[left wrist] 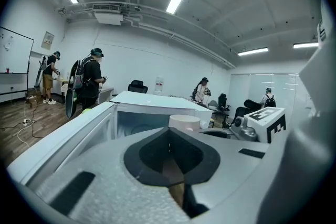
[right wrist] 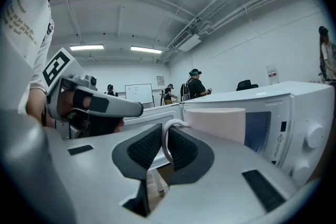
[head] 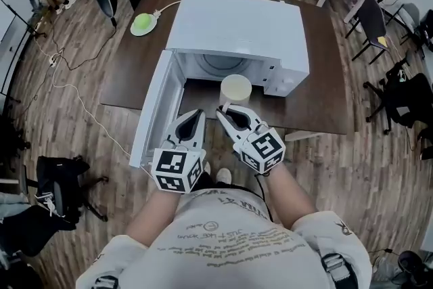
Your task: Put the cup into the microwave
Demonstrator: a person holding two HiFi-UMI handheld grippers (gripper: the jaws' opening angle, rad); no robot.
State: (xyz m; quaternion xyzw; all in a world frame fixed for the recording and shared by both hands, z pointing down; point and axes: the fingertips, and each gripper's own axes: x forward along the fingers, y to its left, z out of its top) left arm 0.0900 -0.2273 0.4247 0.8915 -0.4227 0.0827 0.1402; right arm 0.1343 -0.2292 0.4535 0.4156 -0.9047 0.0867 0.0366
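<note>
Pinching only the thin handle (right wrist: 164,138) is the weak point here. At lower centre of the head view the right gripper (head: 225,112) has its pads closed on that loop alone, so the cup (head: 235,89) could pivot, tip or slip free if it is swung quickly. Just to the left, the left gripper (head: 195,114) has its jaws together on nothing. It is near enough that the two tools could knock each other.

Farther up the frame the open door (head: 154,112) stands at the left, and the lower edge of the cavity (head: 220,64) lies just behind the cup. A low or skewed approach would likely catch the cup's base on that sill, or its side on the frame of the opening.

The cup stands upright directly beyond the right gripper's fingertips, with its handle toward the person. It is in front of the mouth of the microwave (head: 237,24) and not yet inside. Whether it rests on the table (head: 325,101) or is lifted, I cannot tell.
</note>
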